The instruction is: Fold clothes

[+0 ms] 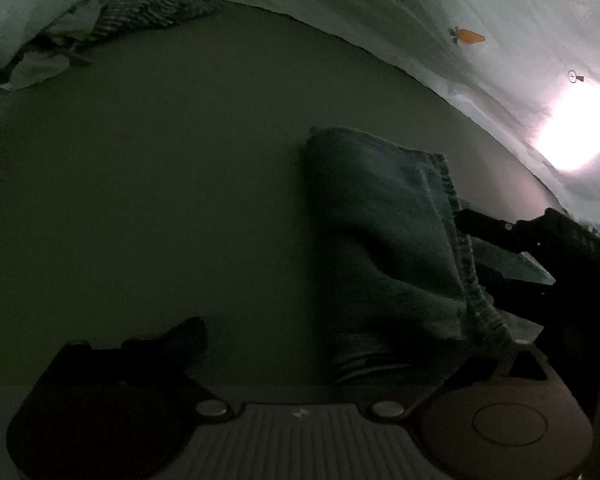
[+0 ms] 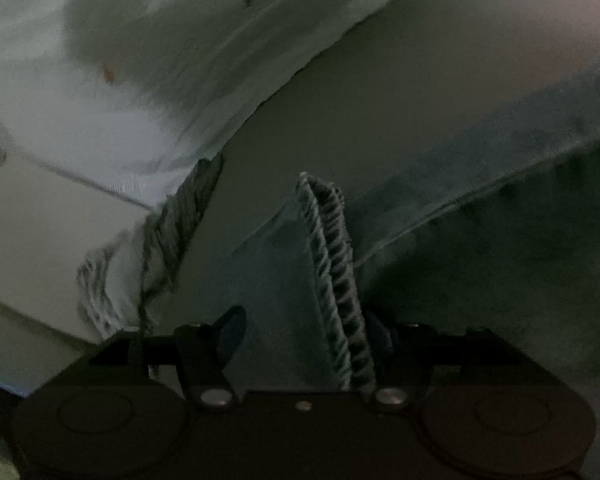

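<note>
A folded pair of blue jeans (image 1: 380, 240) lies on the olive-grey bed sheet (image 1: 160, 208), its stitched hem running down the right side. My left gripper (image 1: 332, 352) stands wide open just in front of it; the left finger is bare over the sheet and the denim drapes over the right finger. My right gripper (image 1: 500, 264) reaches in from the right at the hem. In the right wrist view the jeans' hem (image 2: 332, 272) sits between that gripper's (image 2: 306, 328) fingers, against the right one, while the left pad (image 2: 234, 328) shows bare. The jaws are partly open.
A white duvet with carrot print (image 1: 480, 20) borders the sheet at the back and right. A striped garment (image 1: 152, 8) and a crumpled pile of light clothes (image 1: 32, 40) lie at the far left. The striped garment (image 2: 184, 216) also shows in the right wrist view.
</note>
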